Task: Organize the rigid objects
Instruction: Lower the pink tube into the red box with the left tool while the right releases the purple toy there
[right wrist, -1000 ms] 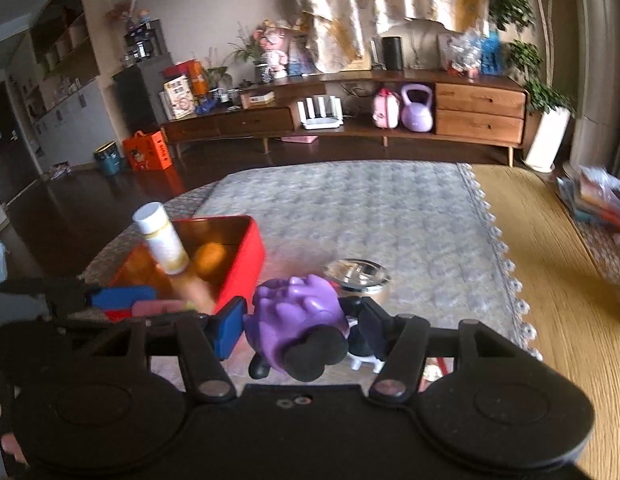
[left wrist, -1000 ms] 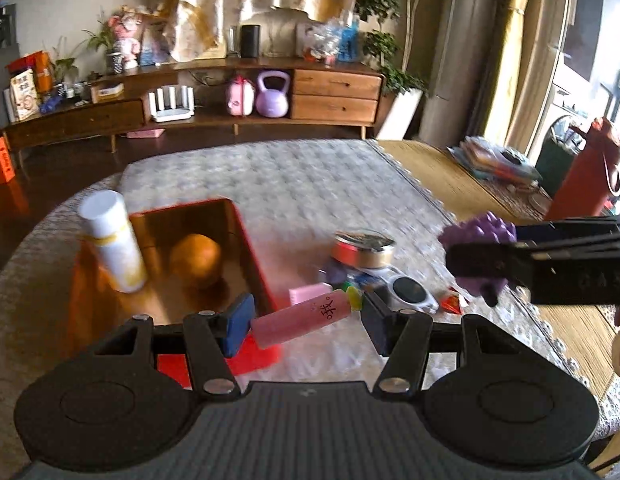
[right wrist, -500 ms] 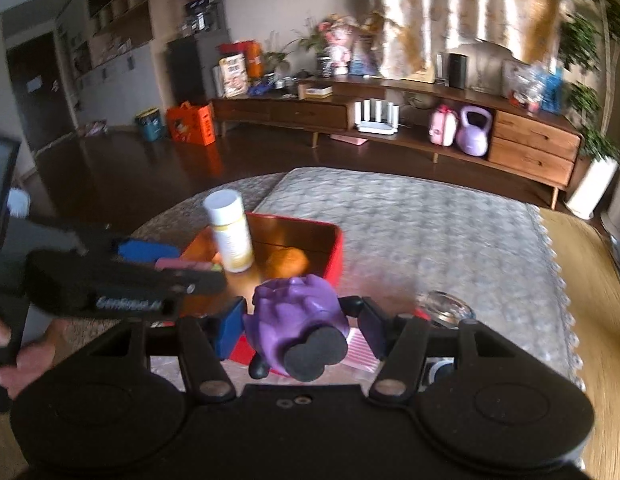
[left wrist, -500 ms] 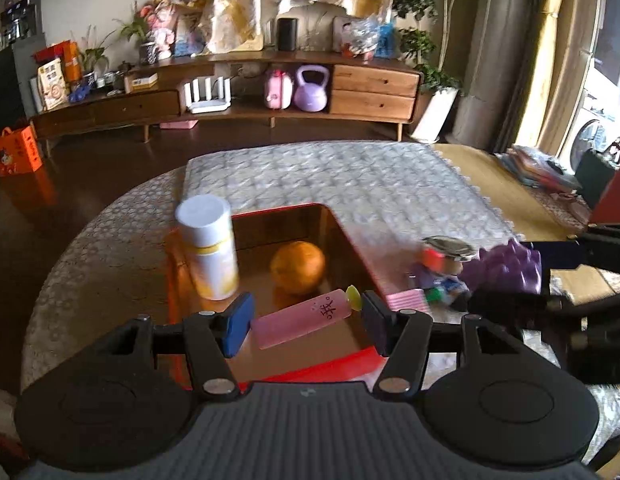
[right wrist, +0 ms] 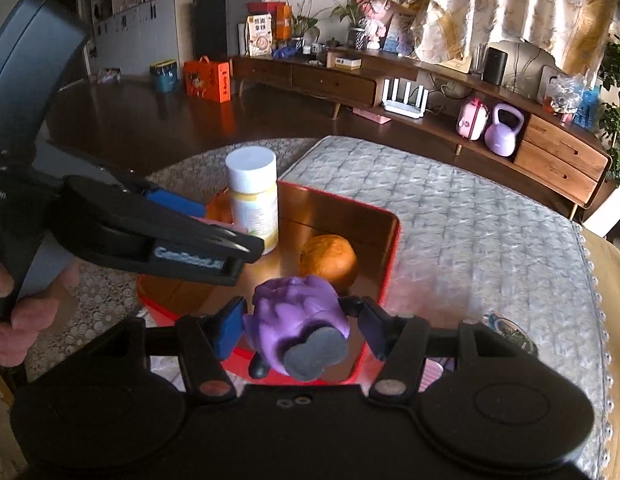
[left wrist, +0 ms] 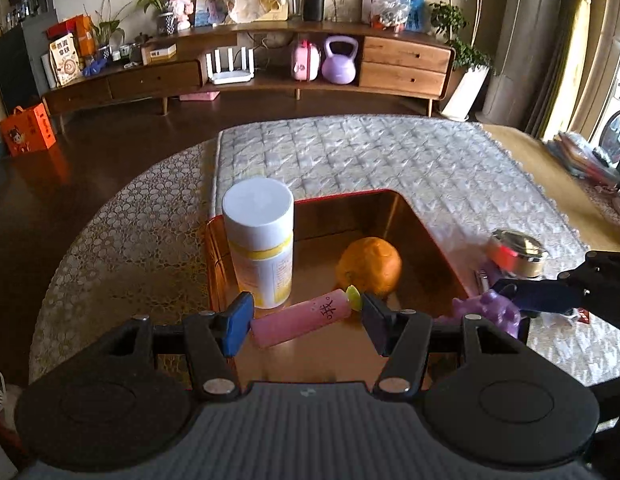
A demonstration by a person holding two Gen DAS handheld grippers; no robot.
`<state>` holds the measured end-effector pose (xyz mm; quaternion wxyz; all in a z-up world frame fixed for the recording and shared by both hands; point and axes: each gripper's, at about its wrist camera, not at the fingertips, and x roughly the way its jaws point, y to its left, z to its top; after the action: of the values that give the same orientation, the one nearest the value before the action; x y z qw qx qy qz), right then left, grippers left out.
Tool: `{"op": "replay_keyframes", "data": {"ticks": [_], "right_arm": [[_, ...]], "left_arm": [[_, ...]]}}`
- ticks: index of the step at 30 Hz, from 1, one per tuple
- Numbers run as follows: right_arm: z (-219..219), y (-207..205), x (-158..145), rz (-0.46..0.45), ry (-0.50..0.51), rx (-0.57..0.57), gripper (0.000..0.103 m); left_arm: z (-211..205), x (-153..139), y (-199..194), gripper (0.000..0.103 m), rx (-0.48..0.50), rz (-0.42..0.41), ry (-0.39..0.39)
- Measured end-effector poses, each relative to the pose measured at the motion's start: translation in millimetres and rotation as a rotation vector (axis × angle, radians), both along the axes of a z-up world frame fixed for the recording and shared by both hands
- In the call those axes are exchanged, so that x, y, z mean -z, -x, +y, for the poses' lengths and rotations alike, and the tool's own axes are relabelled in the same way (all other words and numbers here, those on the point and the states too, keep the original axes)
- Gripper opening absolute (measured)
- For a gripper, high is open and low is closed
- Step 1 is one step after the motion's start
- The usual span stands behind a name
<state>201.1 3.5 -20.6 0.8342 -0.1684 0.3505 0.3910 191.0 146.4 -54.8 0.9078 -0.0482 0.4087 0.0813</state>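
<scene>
My left gripper [left wrist: 306,322] is shut on a pink tube [left wrist: 300,317] with a green tip and holds it over the red box [left wrist: 441,248]. In the box stand a white bottle with a yellow label [left wrist: 260,248] and an orange [left wrist: 369,266]. My right gripper [right wrist: 300,330] is shut on a purple spiky toy [right wrist: 298,320] and holds it over the box's near right edge [right wrist: 391,264]. The toy also shows in the left wrist view [left wrist: 495,312]. The left gripper shows in the right wrist view [right wrist: 170,240] over the box's left side.
A round tin with a red band [left wrist: 515,250] and small loose items [right wrist: 509,332] lie on the quilted mat [left wrist: 369,160] right of the box. The table's wooden edge [right wrist: 613,280] is at the far right. A sideboard stands across the room.
Both grippers have moved left from the loose items to above the red box, each still holding its object. The box now fills the middle of both views.
</scene>
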Motion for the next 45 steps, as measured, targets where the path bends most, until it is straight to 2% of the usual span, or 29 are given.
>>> {"op": "replay_keyframes", "data": {"ticks": [16, 19, 30, 35, 41, 45], "right_arm": [[36, -20, 38, 0.054, 0.050, -0.014, 0.059], [40, -21, 42, 0.061, 0.051, -0.012, 0.052], [32, -26, 41, 0.100, 0.017, 0.011, 0.053], [24, -25, 32, 0.099, -0.020, 0.021, 0.062], [16, -21, 18, 0.096, -0.054, 0.020, 0.064], [10, -18, 9, 0.099, -0.079, 0.029, 0.067]], "left_arm": [[-3, 35, -38, 0.058, 0.003, 0.057, -0.051], [-3, 40, -43, 0.058, 0.002, 0.069, -0.056], [1, 53, -52, 0.059, -0.014, 0.092, -0.051], [0, 54, -52, 0.059, -0.014, 0.094, -0.058], [-1, 50, -48, 0.059, -0.023, 0.093, -0.056], [-3, 42, -42, 0.065, -0.020, 0.072, -0.058]]}}
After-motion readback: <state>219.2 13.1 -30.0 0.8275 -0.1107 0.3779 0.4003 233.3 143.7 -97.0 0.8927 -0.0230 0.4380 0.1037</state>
